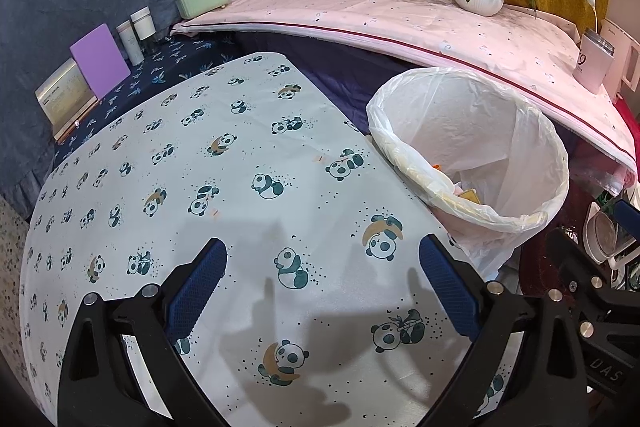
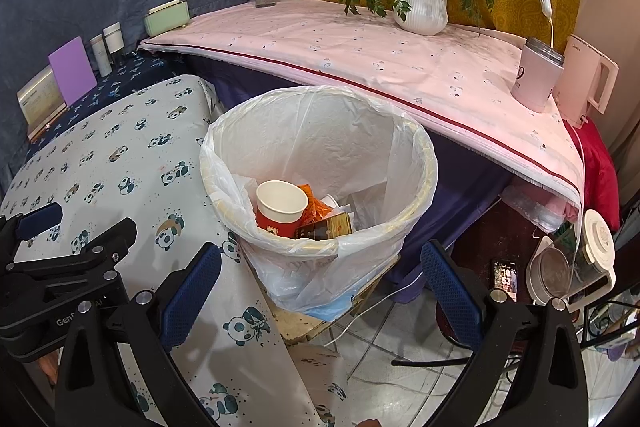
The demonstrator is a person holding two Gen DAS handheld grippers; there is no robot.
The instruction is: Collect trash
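Trash bin (image 2: pixel 320 163), lined with a thin white plastic bag, stands at centre of the right wrist view and at right of centre in the left wrist view, just beside the edge of the panda-print tablecloth (image 1: pixel 224 187). Contents, low in the bin: red-and-white paper cup (image 2: pixel 281 207), upright; orange crumpled wrapper (image 2: pixel 316 205); dark carton with gold print (image 2: pixel 326 227). All judged light, soft and easily crushed; the cup is best taken by its rim or wall, the wrapper pinched anywhere, and the liner is slippery and tears readily. Tablecloth surface shows no loose trash in either view, so collection appears largely done. Left gripper (image 1: pixel 322 285): jaws spread wide, empty, over bare cloth at lower centre. Right gripper (image 2: pixel 320 291): jaws spread wide, empty, framing the bin's base at lower centre, touching nothing.
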